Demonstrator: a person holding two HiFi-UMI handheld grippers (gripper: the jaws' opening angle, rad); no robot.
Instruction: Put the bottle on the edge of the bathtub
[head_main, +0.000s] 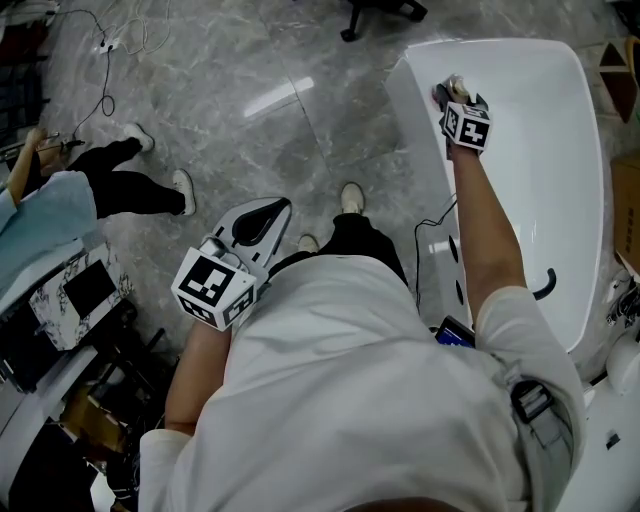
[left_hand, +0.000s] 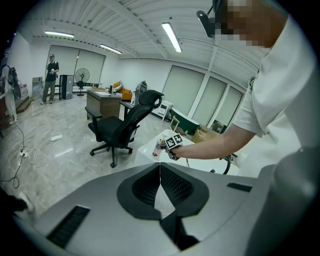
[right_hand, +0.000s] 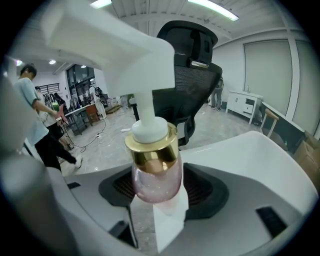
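the right gripper (right_hand: 158, 189) reaches over the near corner of the white bathtub (head_main: 408, 115). its jaws stand wide apart. the pink bottle (right_hand: 156, 172), with a gold collar and white pump, stands upright between them on the tub's edge, and the jaws seem clear of its sides. the left gripper (left_hand: 160, 172) hangs by the person's side over the floor, jaws closed together and empty.

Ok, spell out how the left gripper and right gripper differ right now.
The left gripper has its jaws together and empty; the right gripper has its jaws apart with a pink pump bottle between them. The left gripper sits by the person's waist; the right gripper reaches out to the bathtub at its far rim. Both are the same grey two-jaw design.
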